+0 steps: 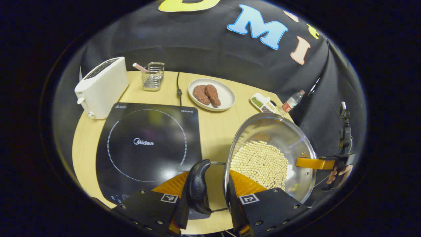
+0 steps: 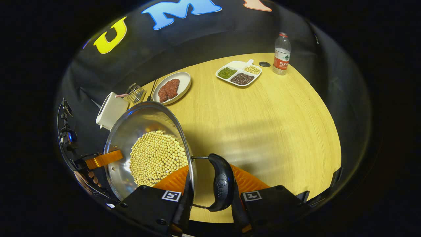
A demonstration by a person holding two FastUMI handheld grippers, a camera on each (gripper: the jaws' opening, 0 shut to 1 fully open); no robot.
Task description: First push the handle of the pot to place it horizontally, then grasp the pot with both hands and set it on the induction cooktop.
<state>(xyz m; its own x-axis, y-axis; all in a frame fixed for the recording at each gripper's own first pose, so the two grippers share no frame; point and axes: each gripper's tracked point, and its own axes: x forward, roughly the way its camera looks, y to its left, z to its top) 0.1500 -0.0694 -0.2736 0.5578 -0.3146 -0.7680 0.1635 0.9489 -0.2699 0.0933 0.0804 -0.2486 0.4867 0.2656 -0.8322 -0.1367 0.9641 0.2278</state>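
Observation:
A steel pot (image 1: 297, 138) with soybeans (image 1: 260, 163) in it hangs between my two grippers, to the right of the black induction cooktop (image 1: 144, 144). My left gripper (image 1: 207, 195) is shut across the pot's black side handle (image 1: 197, 189) and the rim beside it. The right gripper (image 1: 329, 163) grips the far rim, a hand behind it. In the right gripper view the pot (image 2: 131, 131) lies to the left. There my right gripper (image 2: 210, 194) is shut on the other black handle (image 2: 222, 186) and the rim, and the left gripper (image 2: 102, 159) holds the far side.
On the round wooden table (image 2: 279, 125) stand a white toaster (image 1: 102, 85), a wire basket (image 1: 153, 75), a plate of meat (image 1: 212, 93), a divided dish of beans (image 2: 239, 73) and a water bottle (image 2: 282, 54). The cooktop's cord (image 1: 178, 87) runs to the back.

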